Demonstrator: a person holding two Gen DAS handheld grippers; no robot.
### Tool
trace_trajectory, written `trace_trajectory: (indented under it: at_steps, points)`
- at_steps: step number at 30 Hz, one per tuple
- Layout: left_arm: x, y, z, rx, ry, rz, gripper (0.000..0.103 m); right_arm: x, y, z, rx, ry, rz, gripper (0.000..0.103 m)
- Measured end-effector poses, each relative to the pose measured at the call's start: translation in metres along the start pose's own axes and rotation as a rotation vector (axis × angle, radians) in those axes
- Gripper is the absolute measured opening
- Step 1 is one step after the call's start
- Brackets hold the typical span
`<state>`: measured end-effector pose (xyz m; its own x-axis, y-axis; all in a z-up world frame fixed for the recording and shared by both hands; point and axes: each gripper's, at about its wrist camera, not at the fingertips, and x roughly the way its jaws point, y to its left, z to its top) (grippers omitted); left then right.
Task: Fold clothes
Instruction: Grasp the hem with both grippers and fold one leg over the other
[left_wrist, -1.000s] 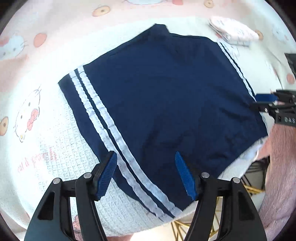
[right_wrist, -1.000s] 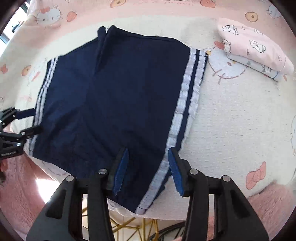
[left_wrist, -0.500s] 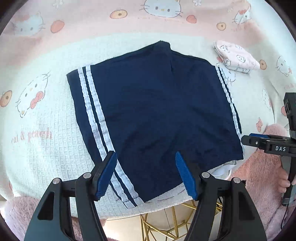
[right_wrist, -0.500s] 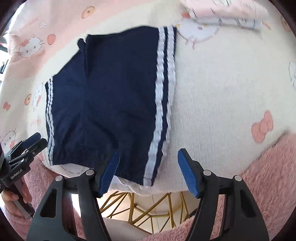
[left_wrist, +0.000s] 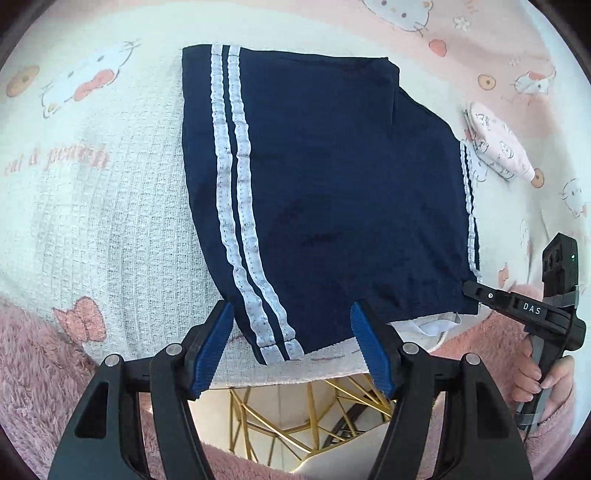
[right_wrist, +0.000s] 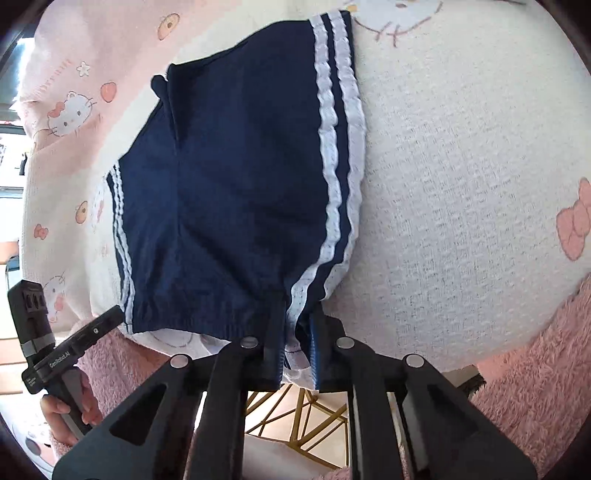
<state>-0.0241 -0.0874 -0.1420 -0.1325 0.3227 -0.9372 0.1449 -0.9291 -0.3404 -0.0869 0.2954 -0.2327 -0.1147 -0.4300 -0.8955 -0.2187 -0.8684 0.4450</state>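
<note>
One cartoon-cat blanket (left_wrist: 110, 206) covers the table, and on it one pair of navy shorts (left_wrist: 332, 192) lies flat, two white stripes down each side. One folded pink cloth (left_wrist: 495, 147) sits well beyond the shorts. The right gripper (right_wrist: 293, 347) has just closed its jaws and pinches the waistband corner by the stripes. The left gripper (left_wrist: 291, 350) stands wide, the opposite striped corner between its fingers, untouched.

both wrist cams steep down, close, share shorts (left_wrist: 332, 192)
</note>
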Motion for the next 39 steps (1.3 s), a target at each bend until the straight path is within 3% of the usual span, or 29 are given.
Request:
trace_trajectory:
  at_steps: [6, 10, 12, 15, 16, 18, 21, 22, 26, 29, 32, 35, 39]
  points:
    - [0.012, 0.006, -0.003, -0.024, -0.012, -0.014, 0.068, -0.01, 0.046, 0.01, -0.105, -0.022, -0.02, 0.009]
    - [0.018, 0.009, 0.0, -0.036, -0.011, -0.009, 0.068, 0.005, 0.106, 0.014, -0.224, -0.038, -0.019, 0.011]
    - [0.019, 0.011, -0.002, -0.041, -0.002, -0.006, 0.068, 0.026, 0.134, 0.019, -0.274, 0.002, -0.014, 0.012]
    - [0.019, 0.012, -0.004, -0.047, 0.009, -0.005, 0.068, 0.078, 0.151, 0.024, -0.291, 0.14, -0.081, 0.017]
    - [0.018, 0.011, -0.005, -0.045, 0.007, -0.006, 0.068, 0.084, 0.147, 0.026, -0.26, 0.162, -0.083, 0.015]
    - [0.013, 0.009, -0.005, -0.041, -0.005, -0.03, 0.068, 0.072, 0.144, 0.029, -0.206, 0.144, -0.003, 0.021]
    - [0.005, 0.008, 0.002, -0.061, -0.038, -0.148, 0.068, 0.039, 0.15, 0.025, -0.24, 0.096, 0.11, 0.036]
    - [0.001, 0.006, 0.007, -0.059, -0.06, -0.17, 0.068, 0.025, 0.15, 0.023, -0.242, 0.064, 0.118, 0.036]
    - [-0.005, -0.02, 0.03, 0.039, -0.106, -0.155, 0.068, -0.023, 0.139, 0.01, -0.239, -0.093, 0.085, 0.036]
    - [0.014, -0.043, 0.048, 0.104, -0.069, -0.161, 0.068, -0.029, 0.124, 0.001, -0.26, -0.161, -0.092, 0.036]
    - [0.03, -0.05, 0.06, 0.118, 0.003, -0.167, 0.068, -0.017, 0.09, 0.0, -0.215, -0.107, -0.183, 0.037]
    - [0.048, -0.06, 0.067, 0.123, 0.046, -0.175, 0.068, 0.003, 0.07, 0.0, -0.162, -0.068, -0.137, 0.037]
    - [0.071, -0.069, 0.071, 0.1, 0.117, -0.206, 0.068, 0.023, 0.071, -0.003, -0.196, -0.037, -0.128, 0.037]
